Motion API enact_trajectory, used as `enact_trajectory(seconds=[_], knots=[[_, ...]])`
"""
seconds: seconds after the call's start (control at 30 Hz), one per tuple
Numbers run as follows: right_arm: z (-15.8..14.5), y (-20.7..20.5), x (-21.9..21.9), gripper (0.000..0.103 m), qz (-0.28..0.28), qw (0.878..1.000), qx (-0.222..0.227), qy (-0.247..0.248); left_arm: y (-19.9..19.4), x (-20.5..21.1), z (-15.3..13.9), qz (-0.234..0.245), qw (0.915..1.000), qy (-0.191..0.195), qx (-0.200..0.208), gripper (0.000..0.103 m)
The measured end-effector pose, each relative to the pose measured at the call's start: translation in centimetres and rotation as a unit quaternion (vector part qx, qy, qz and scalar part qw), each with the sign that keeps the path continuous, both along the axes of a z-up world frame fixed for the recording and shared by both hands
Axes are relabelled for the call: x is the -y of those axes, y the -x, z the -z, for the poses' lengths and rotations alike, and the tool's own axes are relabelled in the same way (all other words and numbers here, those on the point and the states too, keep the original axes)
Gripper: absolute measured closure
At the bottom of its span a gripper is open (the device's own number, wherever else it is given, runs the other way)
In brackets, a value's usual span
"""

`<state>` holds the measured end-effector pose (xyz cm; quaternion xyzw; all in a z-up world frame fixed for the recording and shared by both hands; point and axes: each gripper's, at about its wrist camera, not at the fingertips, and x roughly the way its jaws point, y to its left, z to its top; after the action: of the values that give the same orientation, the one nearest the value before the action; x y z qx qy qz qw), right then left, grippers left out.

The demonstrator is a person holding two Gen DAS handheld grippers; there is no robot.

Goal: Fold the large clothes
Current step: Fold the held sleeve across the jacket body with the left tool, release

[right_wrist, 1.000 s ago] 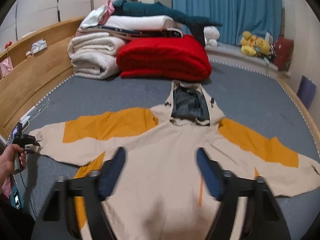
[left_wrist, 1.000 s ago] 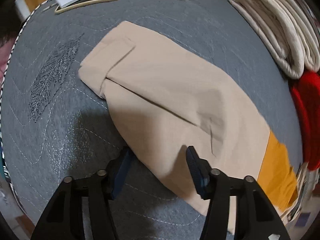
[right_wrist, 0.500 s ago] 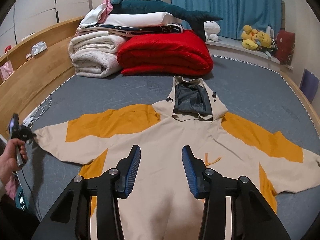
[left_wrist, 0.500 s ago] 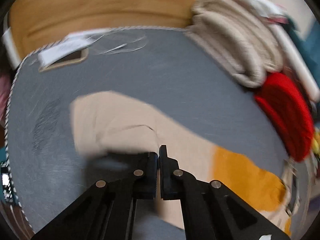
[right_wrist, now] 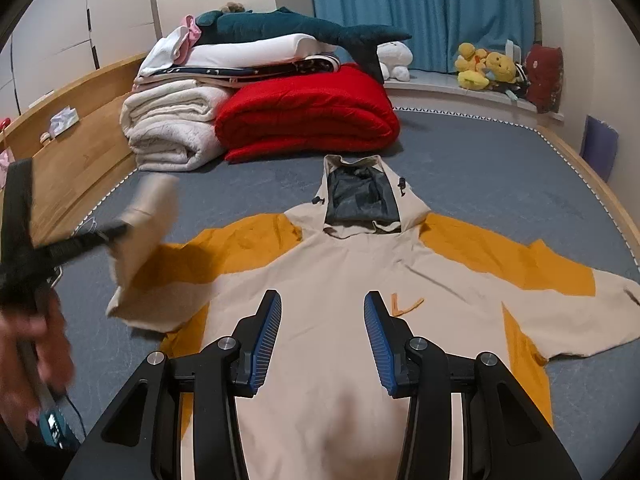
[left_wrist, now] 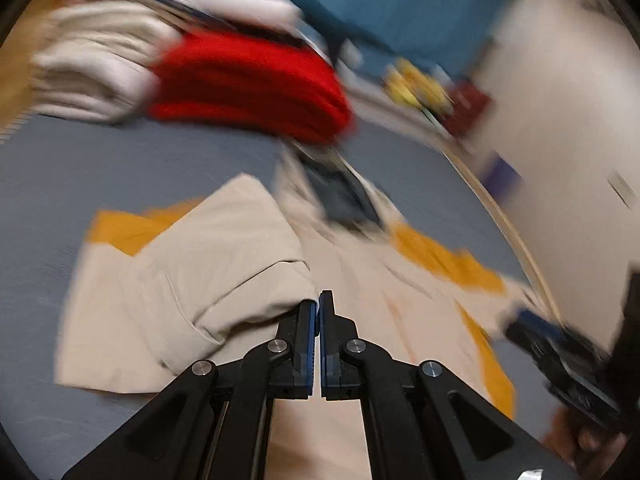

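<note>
Folding had only just started: left gripper (left_wrist: 319,304) was clamped on the cuff end of the left sleeve (left_wrist: 224,264), fingers pressed together with the beige cloth bunched just left of the tips, and the sleeve was lifted and doubled back toward the jacket (right_wrist: 332,280) body. From the right wrist view the same sleeve end hung in the air off the blurred left gripper (right_wrist: 116,232), up and to the left of the right fingertips, with the person's hand (right_wrist: 28,344) on the handle below it. Left view was heavily motion-blurred, so exact pinch point on the cuff was hard to tell. Right gripper (right_wrist: 322,320) sat partly open, nothing between its fingers, hovering over the jacket's chest; whether it touched the cloth I couldn't tell. Jacket lay flat, front up, on the grey mattress (right_wrist: 500,168), the hood (right_wrist: 360,200) ahead of the right fingertips, right sleeve (right_wrist: 540,276) fully spread out to the right of them. Red blanket (right_wrist: 308,120) and white bedding stack (right_wrist: 172,128) well beyond the hood, not in the way. Judgement: roughly first fold in hand, not landed. Left sleeve not yet laid across the chest. Right sleeve untouched. Hood not tucked. Body not folded lengthwise or in half. Most of the job remained. Risk: sleeve fabric looked slick and light, so it could slide off line when dropped.
</note>
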<state>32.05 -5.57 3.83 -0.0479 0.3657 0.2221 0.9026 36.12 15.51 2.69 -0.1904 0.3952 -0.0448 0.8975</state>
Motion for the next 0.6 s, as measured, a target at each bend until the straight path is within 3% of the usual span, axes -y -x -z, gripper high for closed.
enact_trajectory(seconds=[0.07,0.1,0.17,0.37,0.5,0.6], knots=[[0.3,-0.4,0.1,0.058,0.006,1.0,-0.011,-0.002,-1.2,2.3,1.8,0.051,0.9976,0.004,-0.047,0.085],[0.6,-0.7,0.1,0.058,0.009,1.0,-0.018,-0.006,-1.4,2.5,2.3,0.053,0.9969,-0.001,-0.058,0.075],[1.0,-1.2,0.3,0.058,0.016,0.999,-0.028,-0.012,-1.4,1.8,2.2,0.036,0.9977,-0.002,-0.057,0.069],[2.5,-2.2,0.5,0.058,0.026,0.997,-0.057,-0.035,-0.5,-3.6,2.6,-0.041,0.996,0.056,-0.056,0.068],[3.7,-2.5,-0.7,0.058,0.013,0.997,-0.068,-0.041,-1.4,-6.8,6.5,-0.082,0.9849,0.088,-0.124,0.068],[4.4,-2.0,-2.2,0.058,-0.015,0.998,-0.058,-0.031,-1.8,-8.0,10.1,-0.084,0.9693,0.14,-0.185,0.068]])
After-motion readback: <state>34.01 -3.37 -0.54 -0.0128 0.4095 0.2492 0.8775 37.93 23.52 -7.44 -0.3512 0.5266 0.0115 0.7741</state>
